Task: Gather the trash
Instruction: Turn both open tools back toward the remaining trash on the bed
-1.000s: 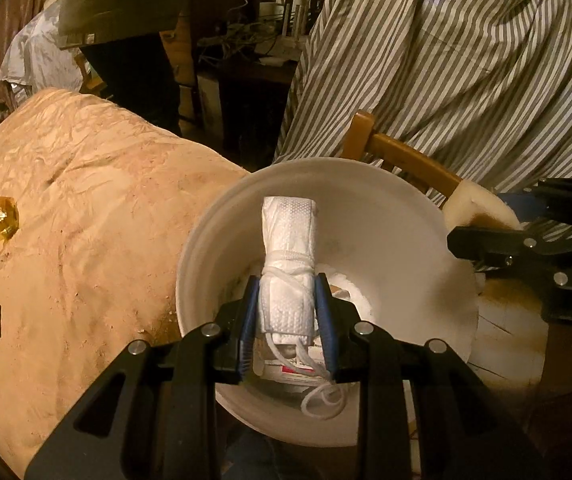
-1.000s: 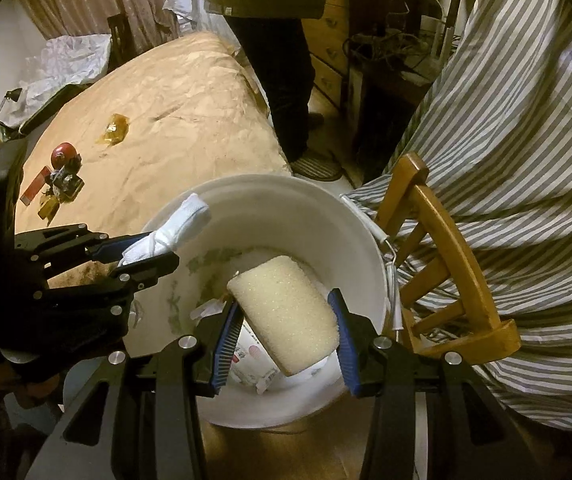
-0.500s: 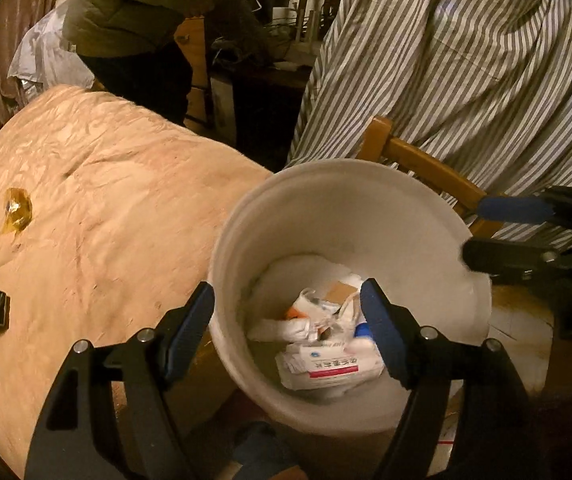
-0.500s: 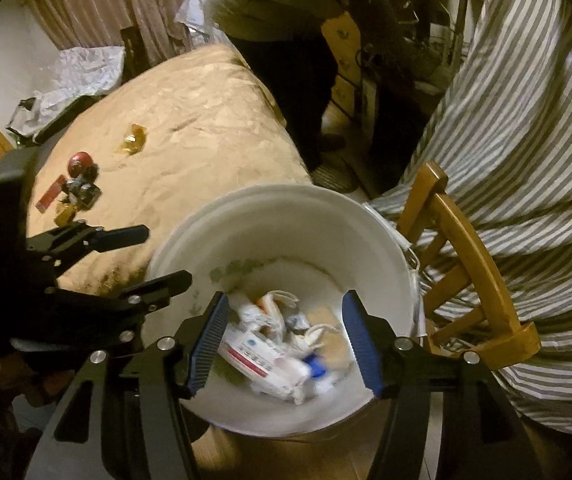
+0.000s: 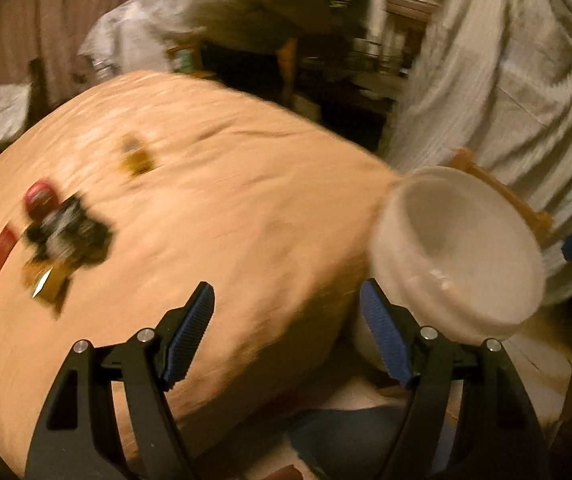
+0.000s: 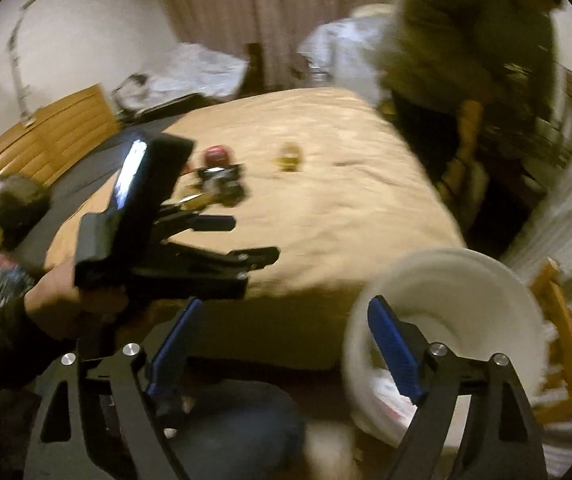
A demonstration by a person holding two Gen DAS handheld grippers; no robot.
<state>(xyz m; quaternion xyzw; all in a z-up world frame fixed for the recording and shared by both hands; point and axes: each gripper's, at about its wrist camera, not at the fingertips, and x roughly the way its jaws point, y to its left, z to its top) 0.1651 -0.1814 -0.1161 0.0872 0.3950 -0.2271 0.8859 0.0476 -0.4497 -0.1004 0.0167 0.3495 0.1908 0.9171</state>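
Both the left claw [image 5: 286,334] and the right claw [image 6: 286,348] are spread and empty, some trash lies in the white bucket [image 6: 497,280], and several small scraps [image 5: 62,232] remain on the bed [image 5: 226,220].

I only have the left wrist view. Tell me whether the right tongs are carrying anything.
Observer: No. The right tongs are open, with nothing between them.
Operator: Report what is inside the white plastic bucket.
Observer: The white plastic bucket holds white paper scraps with red print at its bottom, blurred.
Operator: Say what stands left of the bed.
Observer: A slatted wooden panel stands beyond the left edge of the tan bedspread.
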